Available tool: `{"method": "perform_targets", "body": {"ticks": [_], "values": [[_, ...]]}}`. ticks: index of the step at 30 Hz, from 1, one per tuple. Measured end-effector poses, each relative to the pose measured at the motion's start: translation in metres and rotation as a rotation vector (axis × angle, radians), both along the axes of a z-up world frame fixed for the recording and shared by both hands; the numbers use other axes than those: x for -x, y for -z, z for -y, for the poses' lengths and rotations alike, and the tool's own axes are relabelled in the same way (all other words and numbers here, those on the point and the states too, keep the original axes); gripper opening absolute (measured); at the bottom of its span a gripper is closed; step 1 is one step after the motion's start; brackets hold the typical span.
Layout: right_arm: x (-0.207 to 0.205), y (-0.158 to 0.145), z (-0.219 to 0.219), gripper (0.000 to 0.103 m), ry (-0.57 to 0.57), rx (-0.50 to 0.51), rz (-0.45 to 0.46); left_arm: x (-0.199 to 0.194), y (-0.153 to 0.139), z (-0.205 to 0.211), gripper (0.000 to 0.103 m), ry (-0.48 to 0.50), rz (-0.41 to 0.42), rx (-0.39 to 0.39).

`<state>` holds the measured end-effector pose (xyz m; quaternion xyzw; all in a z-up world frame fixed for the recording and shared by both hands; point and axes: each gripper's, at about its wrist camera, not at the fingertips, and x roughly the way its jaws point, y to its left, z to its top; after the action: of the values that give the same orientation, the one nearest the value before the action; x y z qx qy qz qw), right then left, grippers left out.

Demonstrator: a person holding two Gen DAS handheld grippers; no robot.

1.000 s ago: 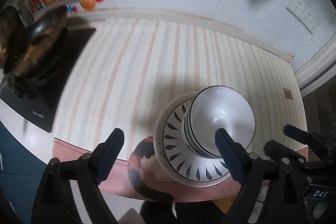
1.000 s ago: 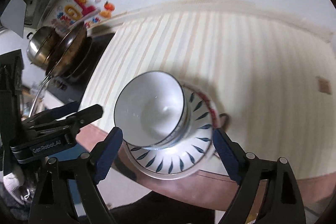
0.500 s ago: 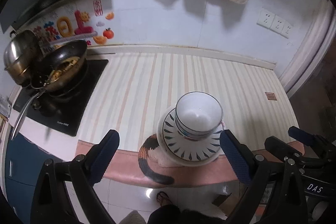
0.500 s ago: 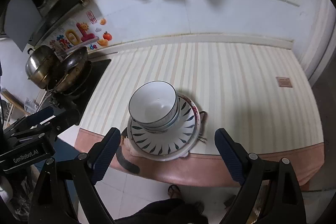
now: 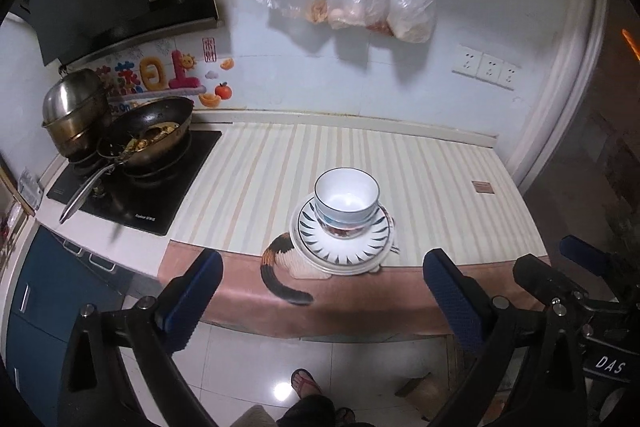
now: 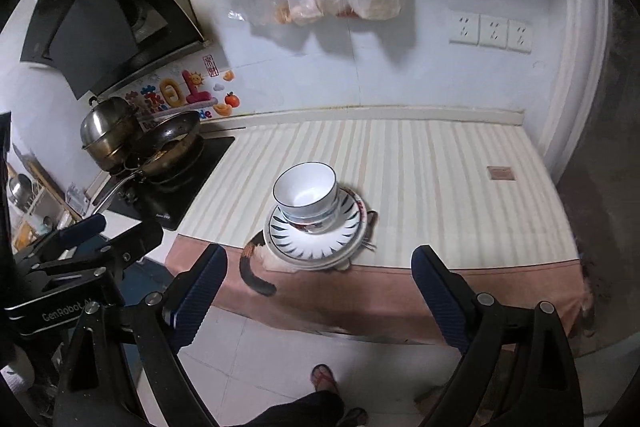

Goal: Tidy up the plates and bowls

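Observation:
Stacked white bowls (image 5: 346,197) (image 6: 307,193) with dark rims stand on stacked plates (image 5: 344,245) (image 6: 316,243) with a blue leaf pattern, near the front edge of the striped counter (image 5: 420,171). My left gripper (image 5: 322,277) hangs well back from the counter, over the floor; its jaws are opening and nothing is between them. My right gripper (image 6: 318,271) is likewise off the counter, open and empty. Each gripper shows at the edge of the other's view: the right one (image 5: 560,275) and the left one (image 6: 100,239).
A wok (image 5: 150,139) with food and a steel pot (image 5: 76,111) sit on the black hob (image 5: 160,187) at left. Plastic bags (image 5: 360,3) hang on the wall, sockets (image 5: 484,67) to the right. A person's sandalled foot (image 5: 306,381) is on the tiled floor.
Both grippers have pulled back and up, away from the stack, so the bowls and plates look smaller and more of the kitchen shows. The left jaws stand a little wider.

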<state>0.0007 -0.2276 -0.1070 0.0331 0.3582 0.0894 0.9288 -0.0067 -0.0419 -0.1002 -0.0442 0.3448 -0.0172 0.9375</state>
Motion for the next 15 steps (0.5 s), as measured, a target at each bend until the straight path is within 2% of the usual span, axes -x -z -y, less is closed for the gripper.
{"method": "perform_targets", "body": {"ticks": [8, 15], "values": [[0.079, -0.022, 0.005, 0.099, 0.037, 0.057, 0.085, 0.062, -0.016, 0.009, 0.103, -0.043, 0.073, -0.049], [0.122, -0.033, 0.004, 0.099, 0.038, 0.071, 0.114, 0.090, -0.014, 0.007, 0.103, -0.059, 0.074, -0.069]]}}
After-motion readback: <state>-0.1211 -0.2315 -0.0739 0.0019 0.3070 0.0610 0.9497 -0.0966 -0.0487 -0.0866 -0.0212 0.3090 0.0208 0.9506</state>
